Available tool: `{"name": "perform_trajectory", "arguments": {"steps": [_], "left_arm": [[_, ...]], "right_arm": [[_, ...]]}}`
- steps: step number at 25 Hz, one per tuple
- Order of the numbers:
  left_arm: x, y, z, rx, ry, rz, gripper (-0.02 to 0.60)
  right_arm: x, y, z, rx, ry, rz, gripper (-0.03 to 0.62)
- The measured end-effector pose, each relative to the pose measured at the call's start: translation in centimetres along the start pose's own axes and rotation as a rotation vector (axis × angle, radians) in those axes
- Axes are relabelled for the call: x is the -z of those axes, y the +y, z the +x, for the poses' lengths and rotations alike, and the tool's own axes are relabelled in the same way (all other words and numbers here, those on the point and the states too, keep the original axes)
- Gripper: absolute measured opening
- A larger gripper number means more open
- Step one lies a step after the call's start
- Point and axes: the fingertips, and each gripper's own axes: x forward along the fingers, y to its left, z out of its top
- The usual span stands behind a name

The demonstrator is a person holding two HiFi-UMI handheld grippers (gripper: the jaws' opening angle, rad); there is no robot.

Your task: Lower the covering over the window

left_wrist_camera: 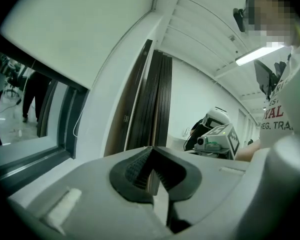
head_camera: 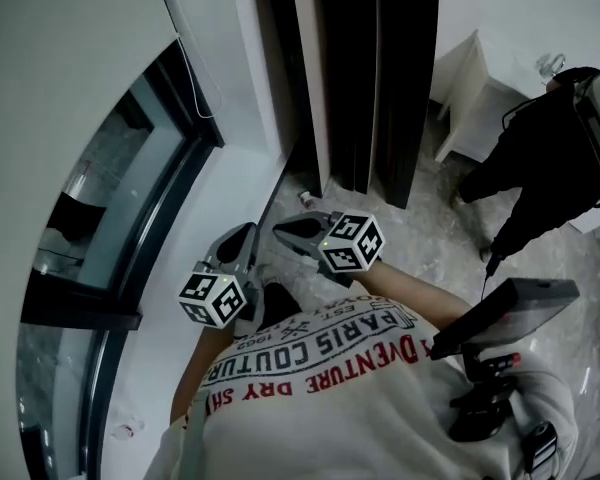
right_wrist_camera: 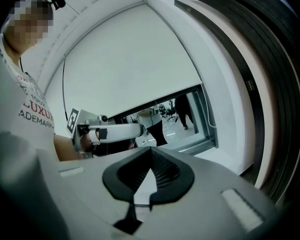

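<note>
Head view: the left gripper point(head_camera: 248, 232) and the right gripper point(head_camera: 282, 230) are held close together in front of the person's printed shirt point(head_camera: 330, 353). The white blind point(head_camera: 50, 88) covers the upper part of the window point(head_camera: 100, 218) at the left.

Left gripper view: the jaws are closed together with nothing between them. The blind point(left_wrist_camera: 80, 29) hangs above bare glass at the far left.

Right gripper view: the jaws meet, empty. The blind point(right_wrist_camera: 135, 59) ends above the uncovered strip of window point(right_wrist_camera: 177, 116).
</note>
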Motion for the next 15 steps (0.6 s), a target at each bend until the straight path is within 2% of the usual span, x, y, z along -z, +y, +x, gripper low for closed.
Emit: {"name": "perform_trajectory", "arguments": {"steps": [6, 10, 15], "left_arm": [[0.8, -0.8, 0.1, -0.014, -0.045, -0.02, 0.003], [0.5, -0.7, 0.4, -0.003, -0.038, -0.007, 0.003], [2.1, -1.6, 0.7, 0.0, -0.032, -0.035, 0.003]], "right_arm": [[0.2, 0.2, -0.8, 0.002, 0.023, -0.058, 0.006], [0.0, 0.2, -0.6, 0.006, 0.016, -0.067, 0.006], [1.4, 0.1, -1.4, 0.009, 0.052, -0.057, 0.006]]}}
